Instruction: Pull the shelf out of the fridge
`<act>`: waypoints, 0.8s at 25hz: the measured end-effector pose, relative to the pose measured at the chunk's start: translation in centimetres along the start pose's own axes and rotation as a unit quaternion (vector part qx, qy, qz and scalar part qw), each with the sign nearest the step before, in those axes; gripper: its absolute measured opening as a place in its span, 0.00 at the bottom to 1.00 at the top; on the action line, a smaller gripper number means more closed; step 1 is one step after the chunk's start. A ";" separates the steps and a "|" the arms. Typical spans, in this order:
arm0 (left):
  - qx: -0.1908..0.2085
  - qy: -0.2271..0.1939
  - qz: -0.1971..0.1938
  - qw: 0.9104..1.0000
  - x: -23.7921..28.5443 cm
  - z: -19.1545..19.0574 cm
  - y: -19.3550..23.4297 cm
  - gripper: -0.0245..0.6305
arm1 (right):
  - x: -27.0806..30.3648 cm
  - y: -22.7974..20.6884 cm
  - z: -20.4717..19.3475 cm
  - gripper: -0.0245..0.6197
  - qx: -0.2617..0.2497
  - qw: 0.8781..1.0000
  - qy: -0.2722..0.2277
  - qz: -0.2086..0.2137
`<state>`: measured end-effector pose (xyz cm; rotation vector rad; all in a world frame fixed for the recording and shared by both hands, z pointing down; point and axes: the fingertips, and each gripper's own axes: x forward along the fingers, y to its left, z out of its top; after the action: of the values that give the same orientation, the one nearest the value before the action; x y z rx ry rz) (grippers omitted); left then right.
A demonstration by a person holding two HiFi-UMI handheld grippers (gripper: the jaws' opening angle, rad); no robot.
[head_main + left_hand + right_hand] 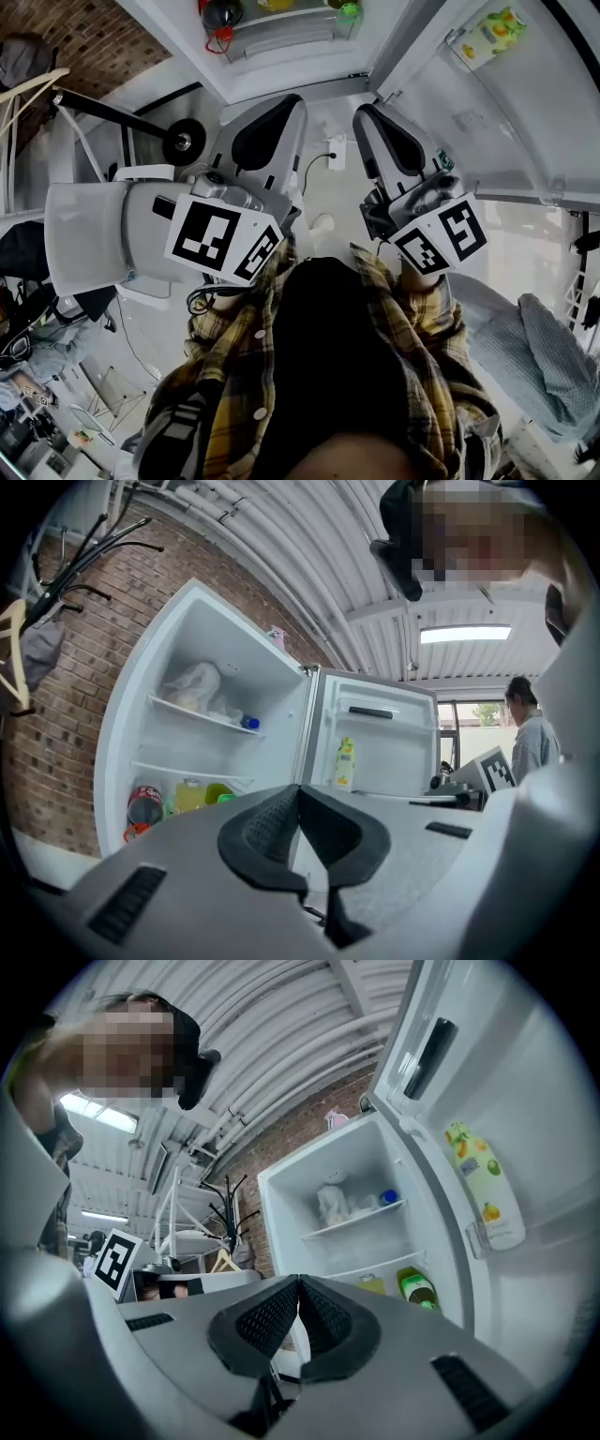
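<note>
The white fridge [202, 649] stands open some way in front of both grippers. It has an upper glass shelf [202, 714] with a white bag and a blue-capped bottle on it. The lower shelf [183, 772] sits above a red can and yellow and green bottles. In the right gripper view the upper shelf [354, 1221] and the lower shelf [380, 1267] show too. My left gripper [300, 797] is shut and holds nothing. My right gripper [299, 1286] is likewise shut and empty. In the head view the left gripper [281, 117] and the right gripper [375, 127] are side by side, short of the fridge [281, 42].
The fridge door [506, 1129] hangs open on the right with a yellow bottle [487, 1194] in its rack. A brick wall [70, 714] and a coat stand [66, 564] are left of the fridge. A person [530, 733] stands far right.
</note>
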<state>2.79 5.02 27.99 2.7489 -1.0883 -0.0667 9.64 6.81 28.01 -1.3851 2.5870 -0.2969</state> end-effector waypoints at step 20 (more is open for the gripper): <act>0.009 -0.011 -0.032 0.999 9.8 4.5 16.0 0.04 | 18.7 -6.7 1.8 0.07 -0.007 0.999 -0.022 -0.024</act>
<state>-1.32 -13.83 26.81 2.8059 -1.0119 -0.0974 5.26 -12.65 26.65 -1.4448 2.5286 -0.2536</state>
